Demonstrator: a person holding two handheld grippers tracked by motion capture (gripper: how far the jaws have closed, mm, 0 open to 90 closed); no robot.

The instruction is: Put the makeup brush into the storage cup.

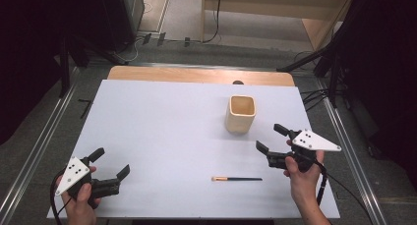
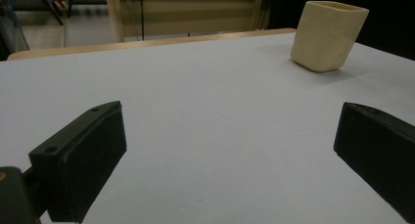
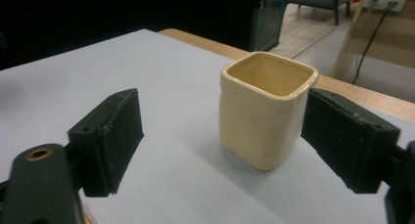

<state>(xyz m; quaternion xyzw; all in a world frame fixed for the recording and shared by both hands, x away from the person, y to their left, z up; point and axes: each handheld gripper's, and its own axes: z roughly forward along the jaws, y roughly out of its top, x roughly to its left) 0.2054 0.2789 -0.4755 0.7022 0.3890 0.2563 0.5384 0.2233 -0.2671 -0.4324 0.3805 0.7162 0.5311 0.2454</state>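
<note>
**Two hand-held grippers wide apart around a cream cup**

Two hand-held grippers are in our hands above the white worktop [image 1: 162, 117], and we take the cream cup [image 1: 241, 114] as our landmark. It is a square-mouthed cup standing upright on the worktop, toward the far right part of the sheet, and its inside shows bare.

Our right hand-held gripper [image 1: 272, 138] hangs just to the near right of the cup, pointing toward it. Its jaws are apart with nothing clamped between them. In the right gripper view the cup [image 3: 263, 111] sits ahead of the jaws, closer to the right one; whether that jaw touches the cup's wall we cannot tell from this angle, while the left jaw is well clear of it. Our right hand [image 1: 302, 178] grips the body from below, and the grey plate rides on top.

Our left hand-held gripper [image 1: 112, 162] is well apart from the cup, far to its near left, close to the near edge of the worktop. Its jaws are also spread wide and hold nothing; in the left gripper view only bare white sheet lies between them, with the cup [image 2: 328, 35] far off at the upper right. Our left hand [image 1: 81, 200] holds it low.

A thin brush [image 1: 237, 179] with a dark handle and an orange end lies flat on the worktop, on the near side of the cup, between the two hand-held grippers and closer to the right one.
</note>
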